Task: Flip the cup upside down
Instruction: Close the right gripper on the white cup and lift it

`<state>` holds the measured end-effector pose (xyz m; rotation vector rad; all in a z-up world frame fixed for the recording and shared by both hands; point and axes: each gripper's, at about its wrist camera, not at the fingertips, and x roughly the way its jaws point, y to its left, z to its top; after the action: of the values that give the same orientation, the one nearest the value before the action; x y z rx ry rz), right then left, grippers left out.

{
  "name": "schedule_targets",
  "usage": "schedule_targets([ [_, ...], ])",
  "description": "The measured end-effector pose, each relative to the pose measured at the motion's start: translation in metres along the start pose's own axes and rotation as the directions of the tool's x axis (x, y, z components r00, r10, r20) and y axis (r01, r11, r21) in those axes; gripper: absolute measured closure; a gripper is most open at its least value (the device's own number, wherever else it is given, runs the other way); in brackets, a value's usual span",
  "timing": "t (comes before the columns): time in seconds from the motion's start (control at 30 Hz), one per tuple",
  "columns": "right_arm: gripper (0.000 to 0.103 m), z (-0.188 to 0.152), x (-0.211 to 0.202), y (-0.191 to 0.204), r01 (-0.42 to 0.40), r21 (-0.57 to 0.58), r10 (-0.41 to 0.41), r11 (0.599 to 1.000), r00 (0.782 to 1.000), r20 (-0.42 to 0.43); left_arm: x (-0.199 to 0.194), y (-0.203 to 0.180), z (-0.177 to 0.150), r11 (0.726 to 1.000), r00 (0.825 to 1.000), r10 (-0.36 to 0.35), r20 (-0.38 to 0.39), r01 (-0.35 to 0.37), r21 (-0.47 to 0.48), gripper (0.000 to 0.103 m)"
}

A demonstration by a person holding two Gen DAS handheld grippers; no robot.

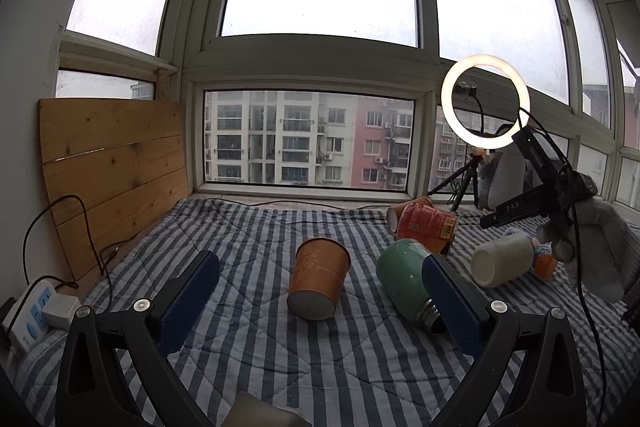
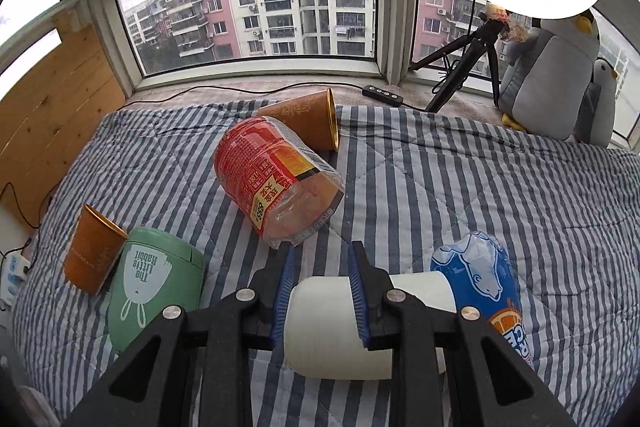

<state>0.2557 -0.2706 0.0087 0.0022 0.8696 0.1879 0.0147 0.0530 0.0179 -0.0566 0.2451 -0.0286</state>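
Observation:
A white cup lies on its side on the striped quilt. My right gripper is shut on it, one blue pad on each side; it also shows in the left wrist view, held by the right gripper. My left gripper is open and empty, just above the quilt. A brown paper cup lies tilted between its fingers, a little ahead, untouched. It shows in the right wrist view at the left.
A green tumbler lies by the left gripper's right finger. A red-labelled plastic jar, a second brown cup and a blue packet lie on the quilt. A ring light, plush penguins, a wooden board and a power strip surround it.

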Motion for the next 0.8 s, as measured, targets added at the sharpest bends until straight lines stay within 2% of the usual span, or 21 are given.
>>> schedule_targets([
  [0.1, 0.079, 0.003, -0.008, -0.024, 0.014, 0.05, -0.015, 0.999, 1.0, 0.021, 0.001, -0.007, 0.002, 1.0, 1.0, -0.008, -0.004, 0.008, 0.004, 0.0],
  [0.27, 0.079, 0.006, 0.018, -0.047, 0.013, 0.063, -0.009, 0.998, 0.998, -0.064, -0.002, -0.026, 0.004, 0.999, 0.999, -0.036, -0.024, 0.036, 0.02, 0.0],
  [0.37, 0.079, 0.003, 0.027, -0.05, -0.027, 0.07, 0.033, 0.997, 0.995, -0.094, 0.001, -0.042, 0.006, 0.998, 0.997, -0.056, -0.052, 0.058, 0.039, 0.0],
  [0.5, 0.079, -0.006, 0.021, -0.037, -0.046, 0.016, 0.047, 0.999, 0.991, -0.128, 0.008, -0.065, 0.004, 0.992, 0.987, -0.107, -0.118, 0.113, 0.046, 0.0],
  [0.6, 0.079, -0.02, 0.01, -0.023, -0.062, -0.04, 0.054, 0.997, 0.985, -0.166, 0.022, -0.082, -0.004, 0.984, 0.959, -0.175, -0.224, 0.181, 0.004, 0.0],
  [0.73, 0.079, -0.042, -0.011, -0.017, -0.112, -0.067, 0.098, 0.991, 0.978, -0.185, 0.046, -0.103, -0.022, 0.963, 0.889, -0.268, -0.372, 0.246, -0.105, 0.0],
  [0.8, 0.077, -0.053, -0.03, -0.016, -0.126, -0.083, 0.113, 0.989, 0.983, -0.147, 0.054, -0.114, -0.032, 0.959, 0.864, -0.284, -0.415, 0.249, -0.138, 0.0],
])
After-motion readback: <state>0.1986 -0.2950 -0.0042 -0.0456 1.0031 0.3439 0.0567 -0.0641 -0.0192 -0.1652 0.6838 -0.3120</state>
